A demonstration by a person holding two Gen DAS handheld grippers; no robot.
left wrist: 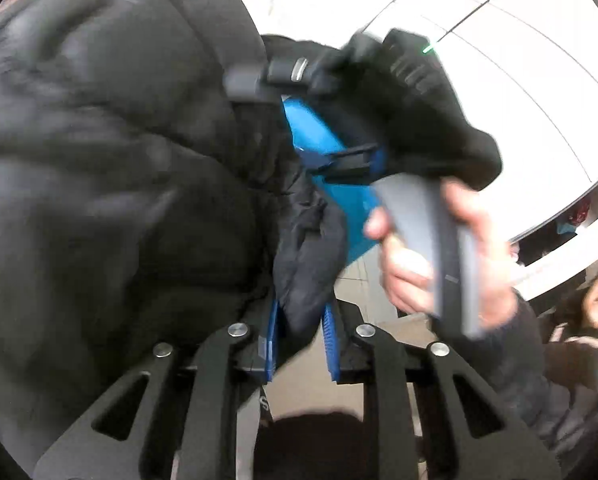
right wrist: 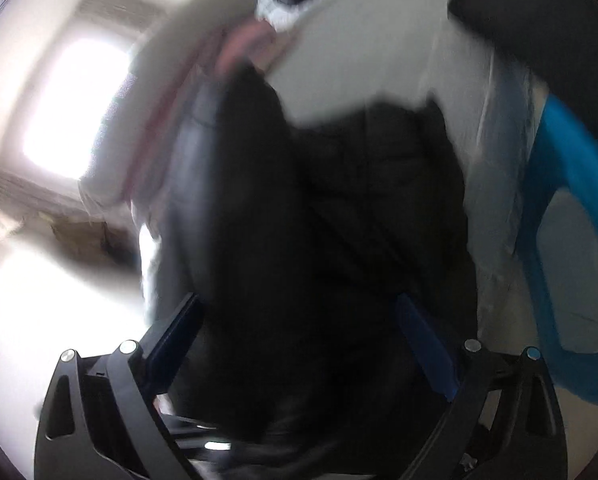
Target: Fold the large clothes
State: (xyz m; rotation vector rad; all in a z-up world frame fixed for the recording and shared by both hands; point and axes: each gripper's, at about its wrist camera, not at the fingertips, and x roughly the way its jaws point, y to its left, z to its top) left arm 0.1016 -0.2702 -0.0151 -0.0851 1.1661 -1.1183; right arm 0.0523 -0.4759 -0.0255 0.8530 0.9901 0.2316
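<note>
The black puffer jacket (left wrist: 111,152) is bulky, quilted and matte, bunched into thick folds and held up in the air, filling most of both blurred views. A fold of it sits pinched between the blue pads of the left tool (left wrist: 299,340), which is clamped on the cloth. The right tool (right wrist: 299,344) stands with its fingers wide apart, jacket fabric (right wrist: 319,220) bulging between them; whether it grips cannot be told.
</note>
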